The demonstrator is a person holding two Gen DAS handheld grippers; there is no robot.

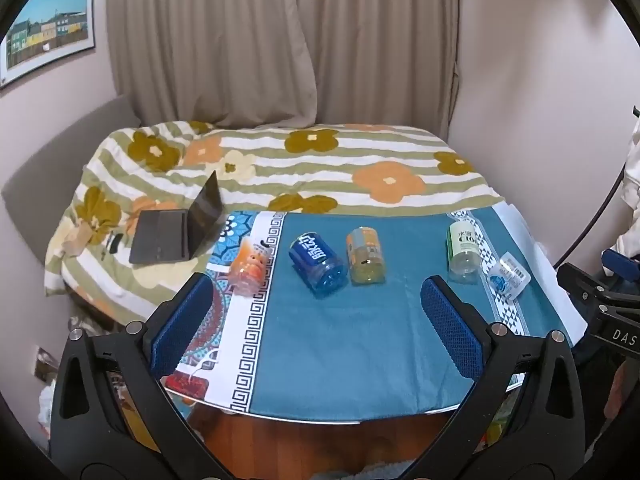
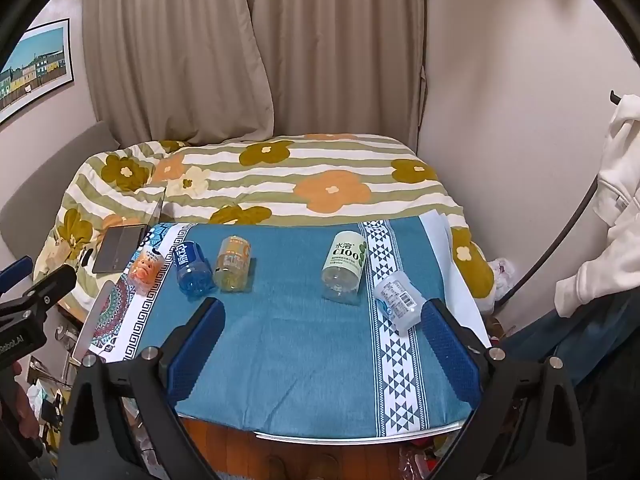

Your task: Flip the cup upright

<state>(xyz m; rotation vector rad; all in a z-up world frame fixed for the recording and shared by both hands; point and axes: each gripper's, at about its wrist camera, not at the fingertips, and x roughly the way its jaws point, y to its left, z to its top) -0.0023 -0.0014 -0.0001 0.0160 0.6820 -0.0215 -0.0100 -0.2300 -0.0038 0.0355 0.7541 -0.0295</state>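
Note:
Several plastic cups lie on their sides on the blue tablecloth [image 1: 360, 340]: an orange cartoon cup [image 1: 250, 265], a blue cup [image 1: 318, 262], a yellow-orange cup [image 1: 365, 256], a green-white C100 cup [image 1: 463, 250] and a small clear cup [image 1: 508, 274]. The right wrist view shows the same row: orange [image 2: 146, 266], blue [image 2: 194, 266], yellow [image 2: 233, 263], C100 [image 2: 345, 266], small clear [image 2: 400, 300]. My left gripper [image 1: 316, 322] is open and empty, hovering near the table's front edge. My right gripper [image 2: 322, 340] is open and empty, its right finger near the small clear cup.
A bed with a flowered quilt [image 1: 304, 160] stands behind the table, with an open laptop [image 1: 180, 228] on it. Curtains [image 1: 280, 40] hang behind. A white garment [image 2: 616, 200] hangs at the right. The table's front edge [image 2: 340, 436] is below the grippers.

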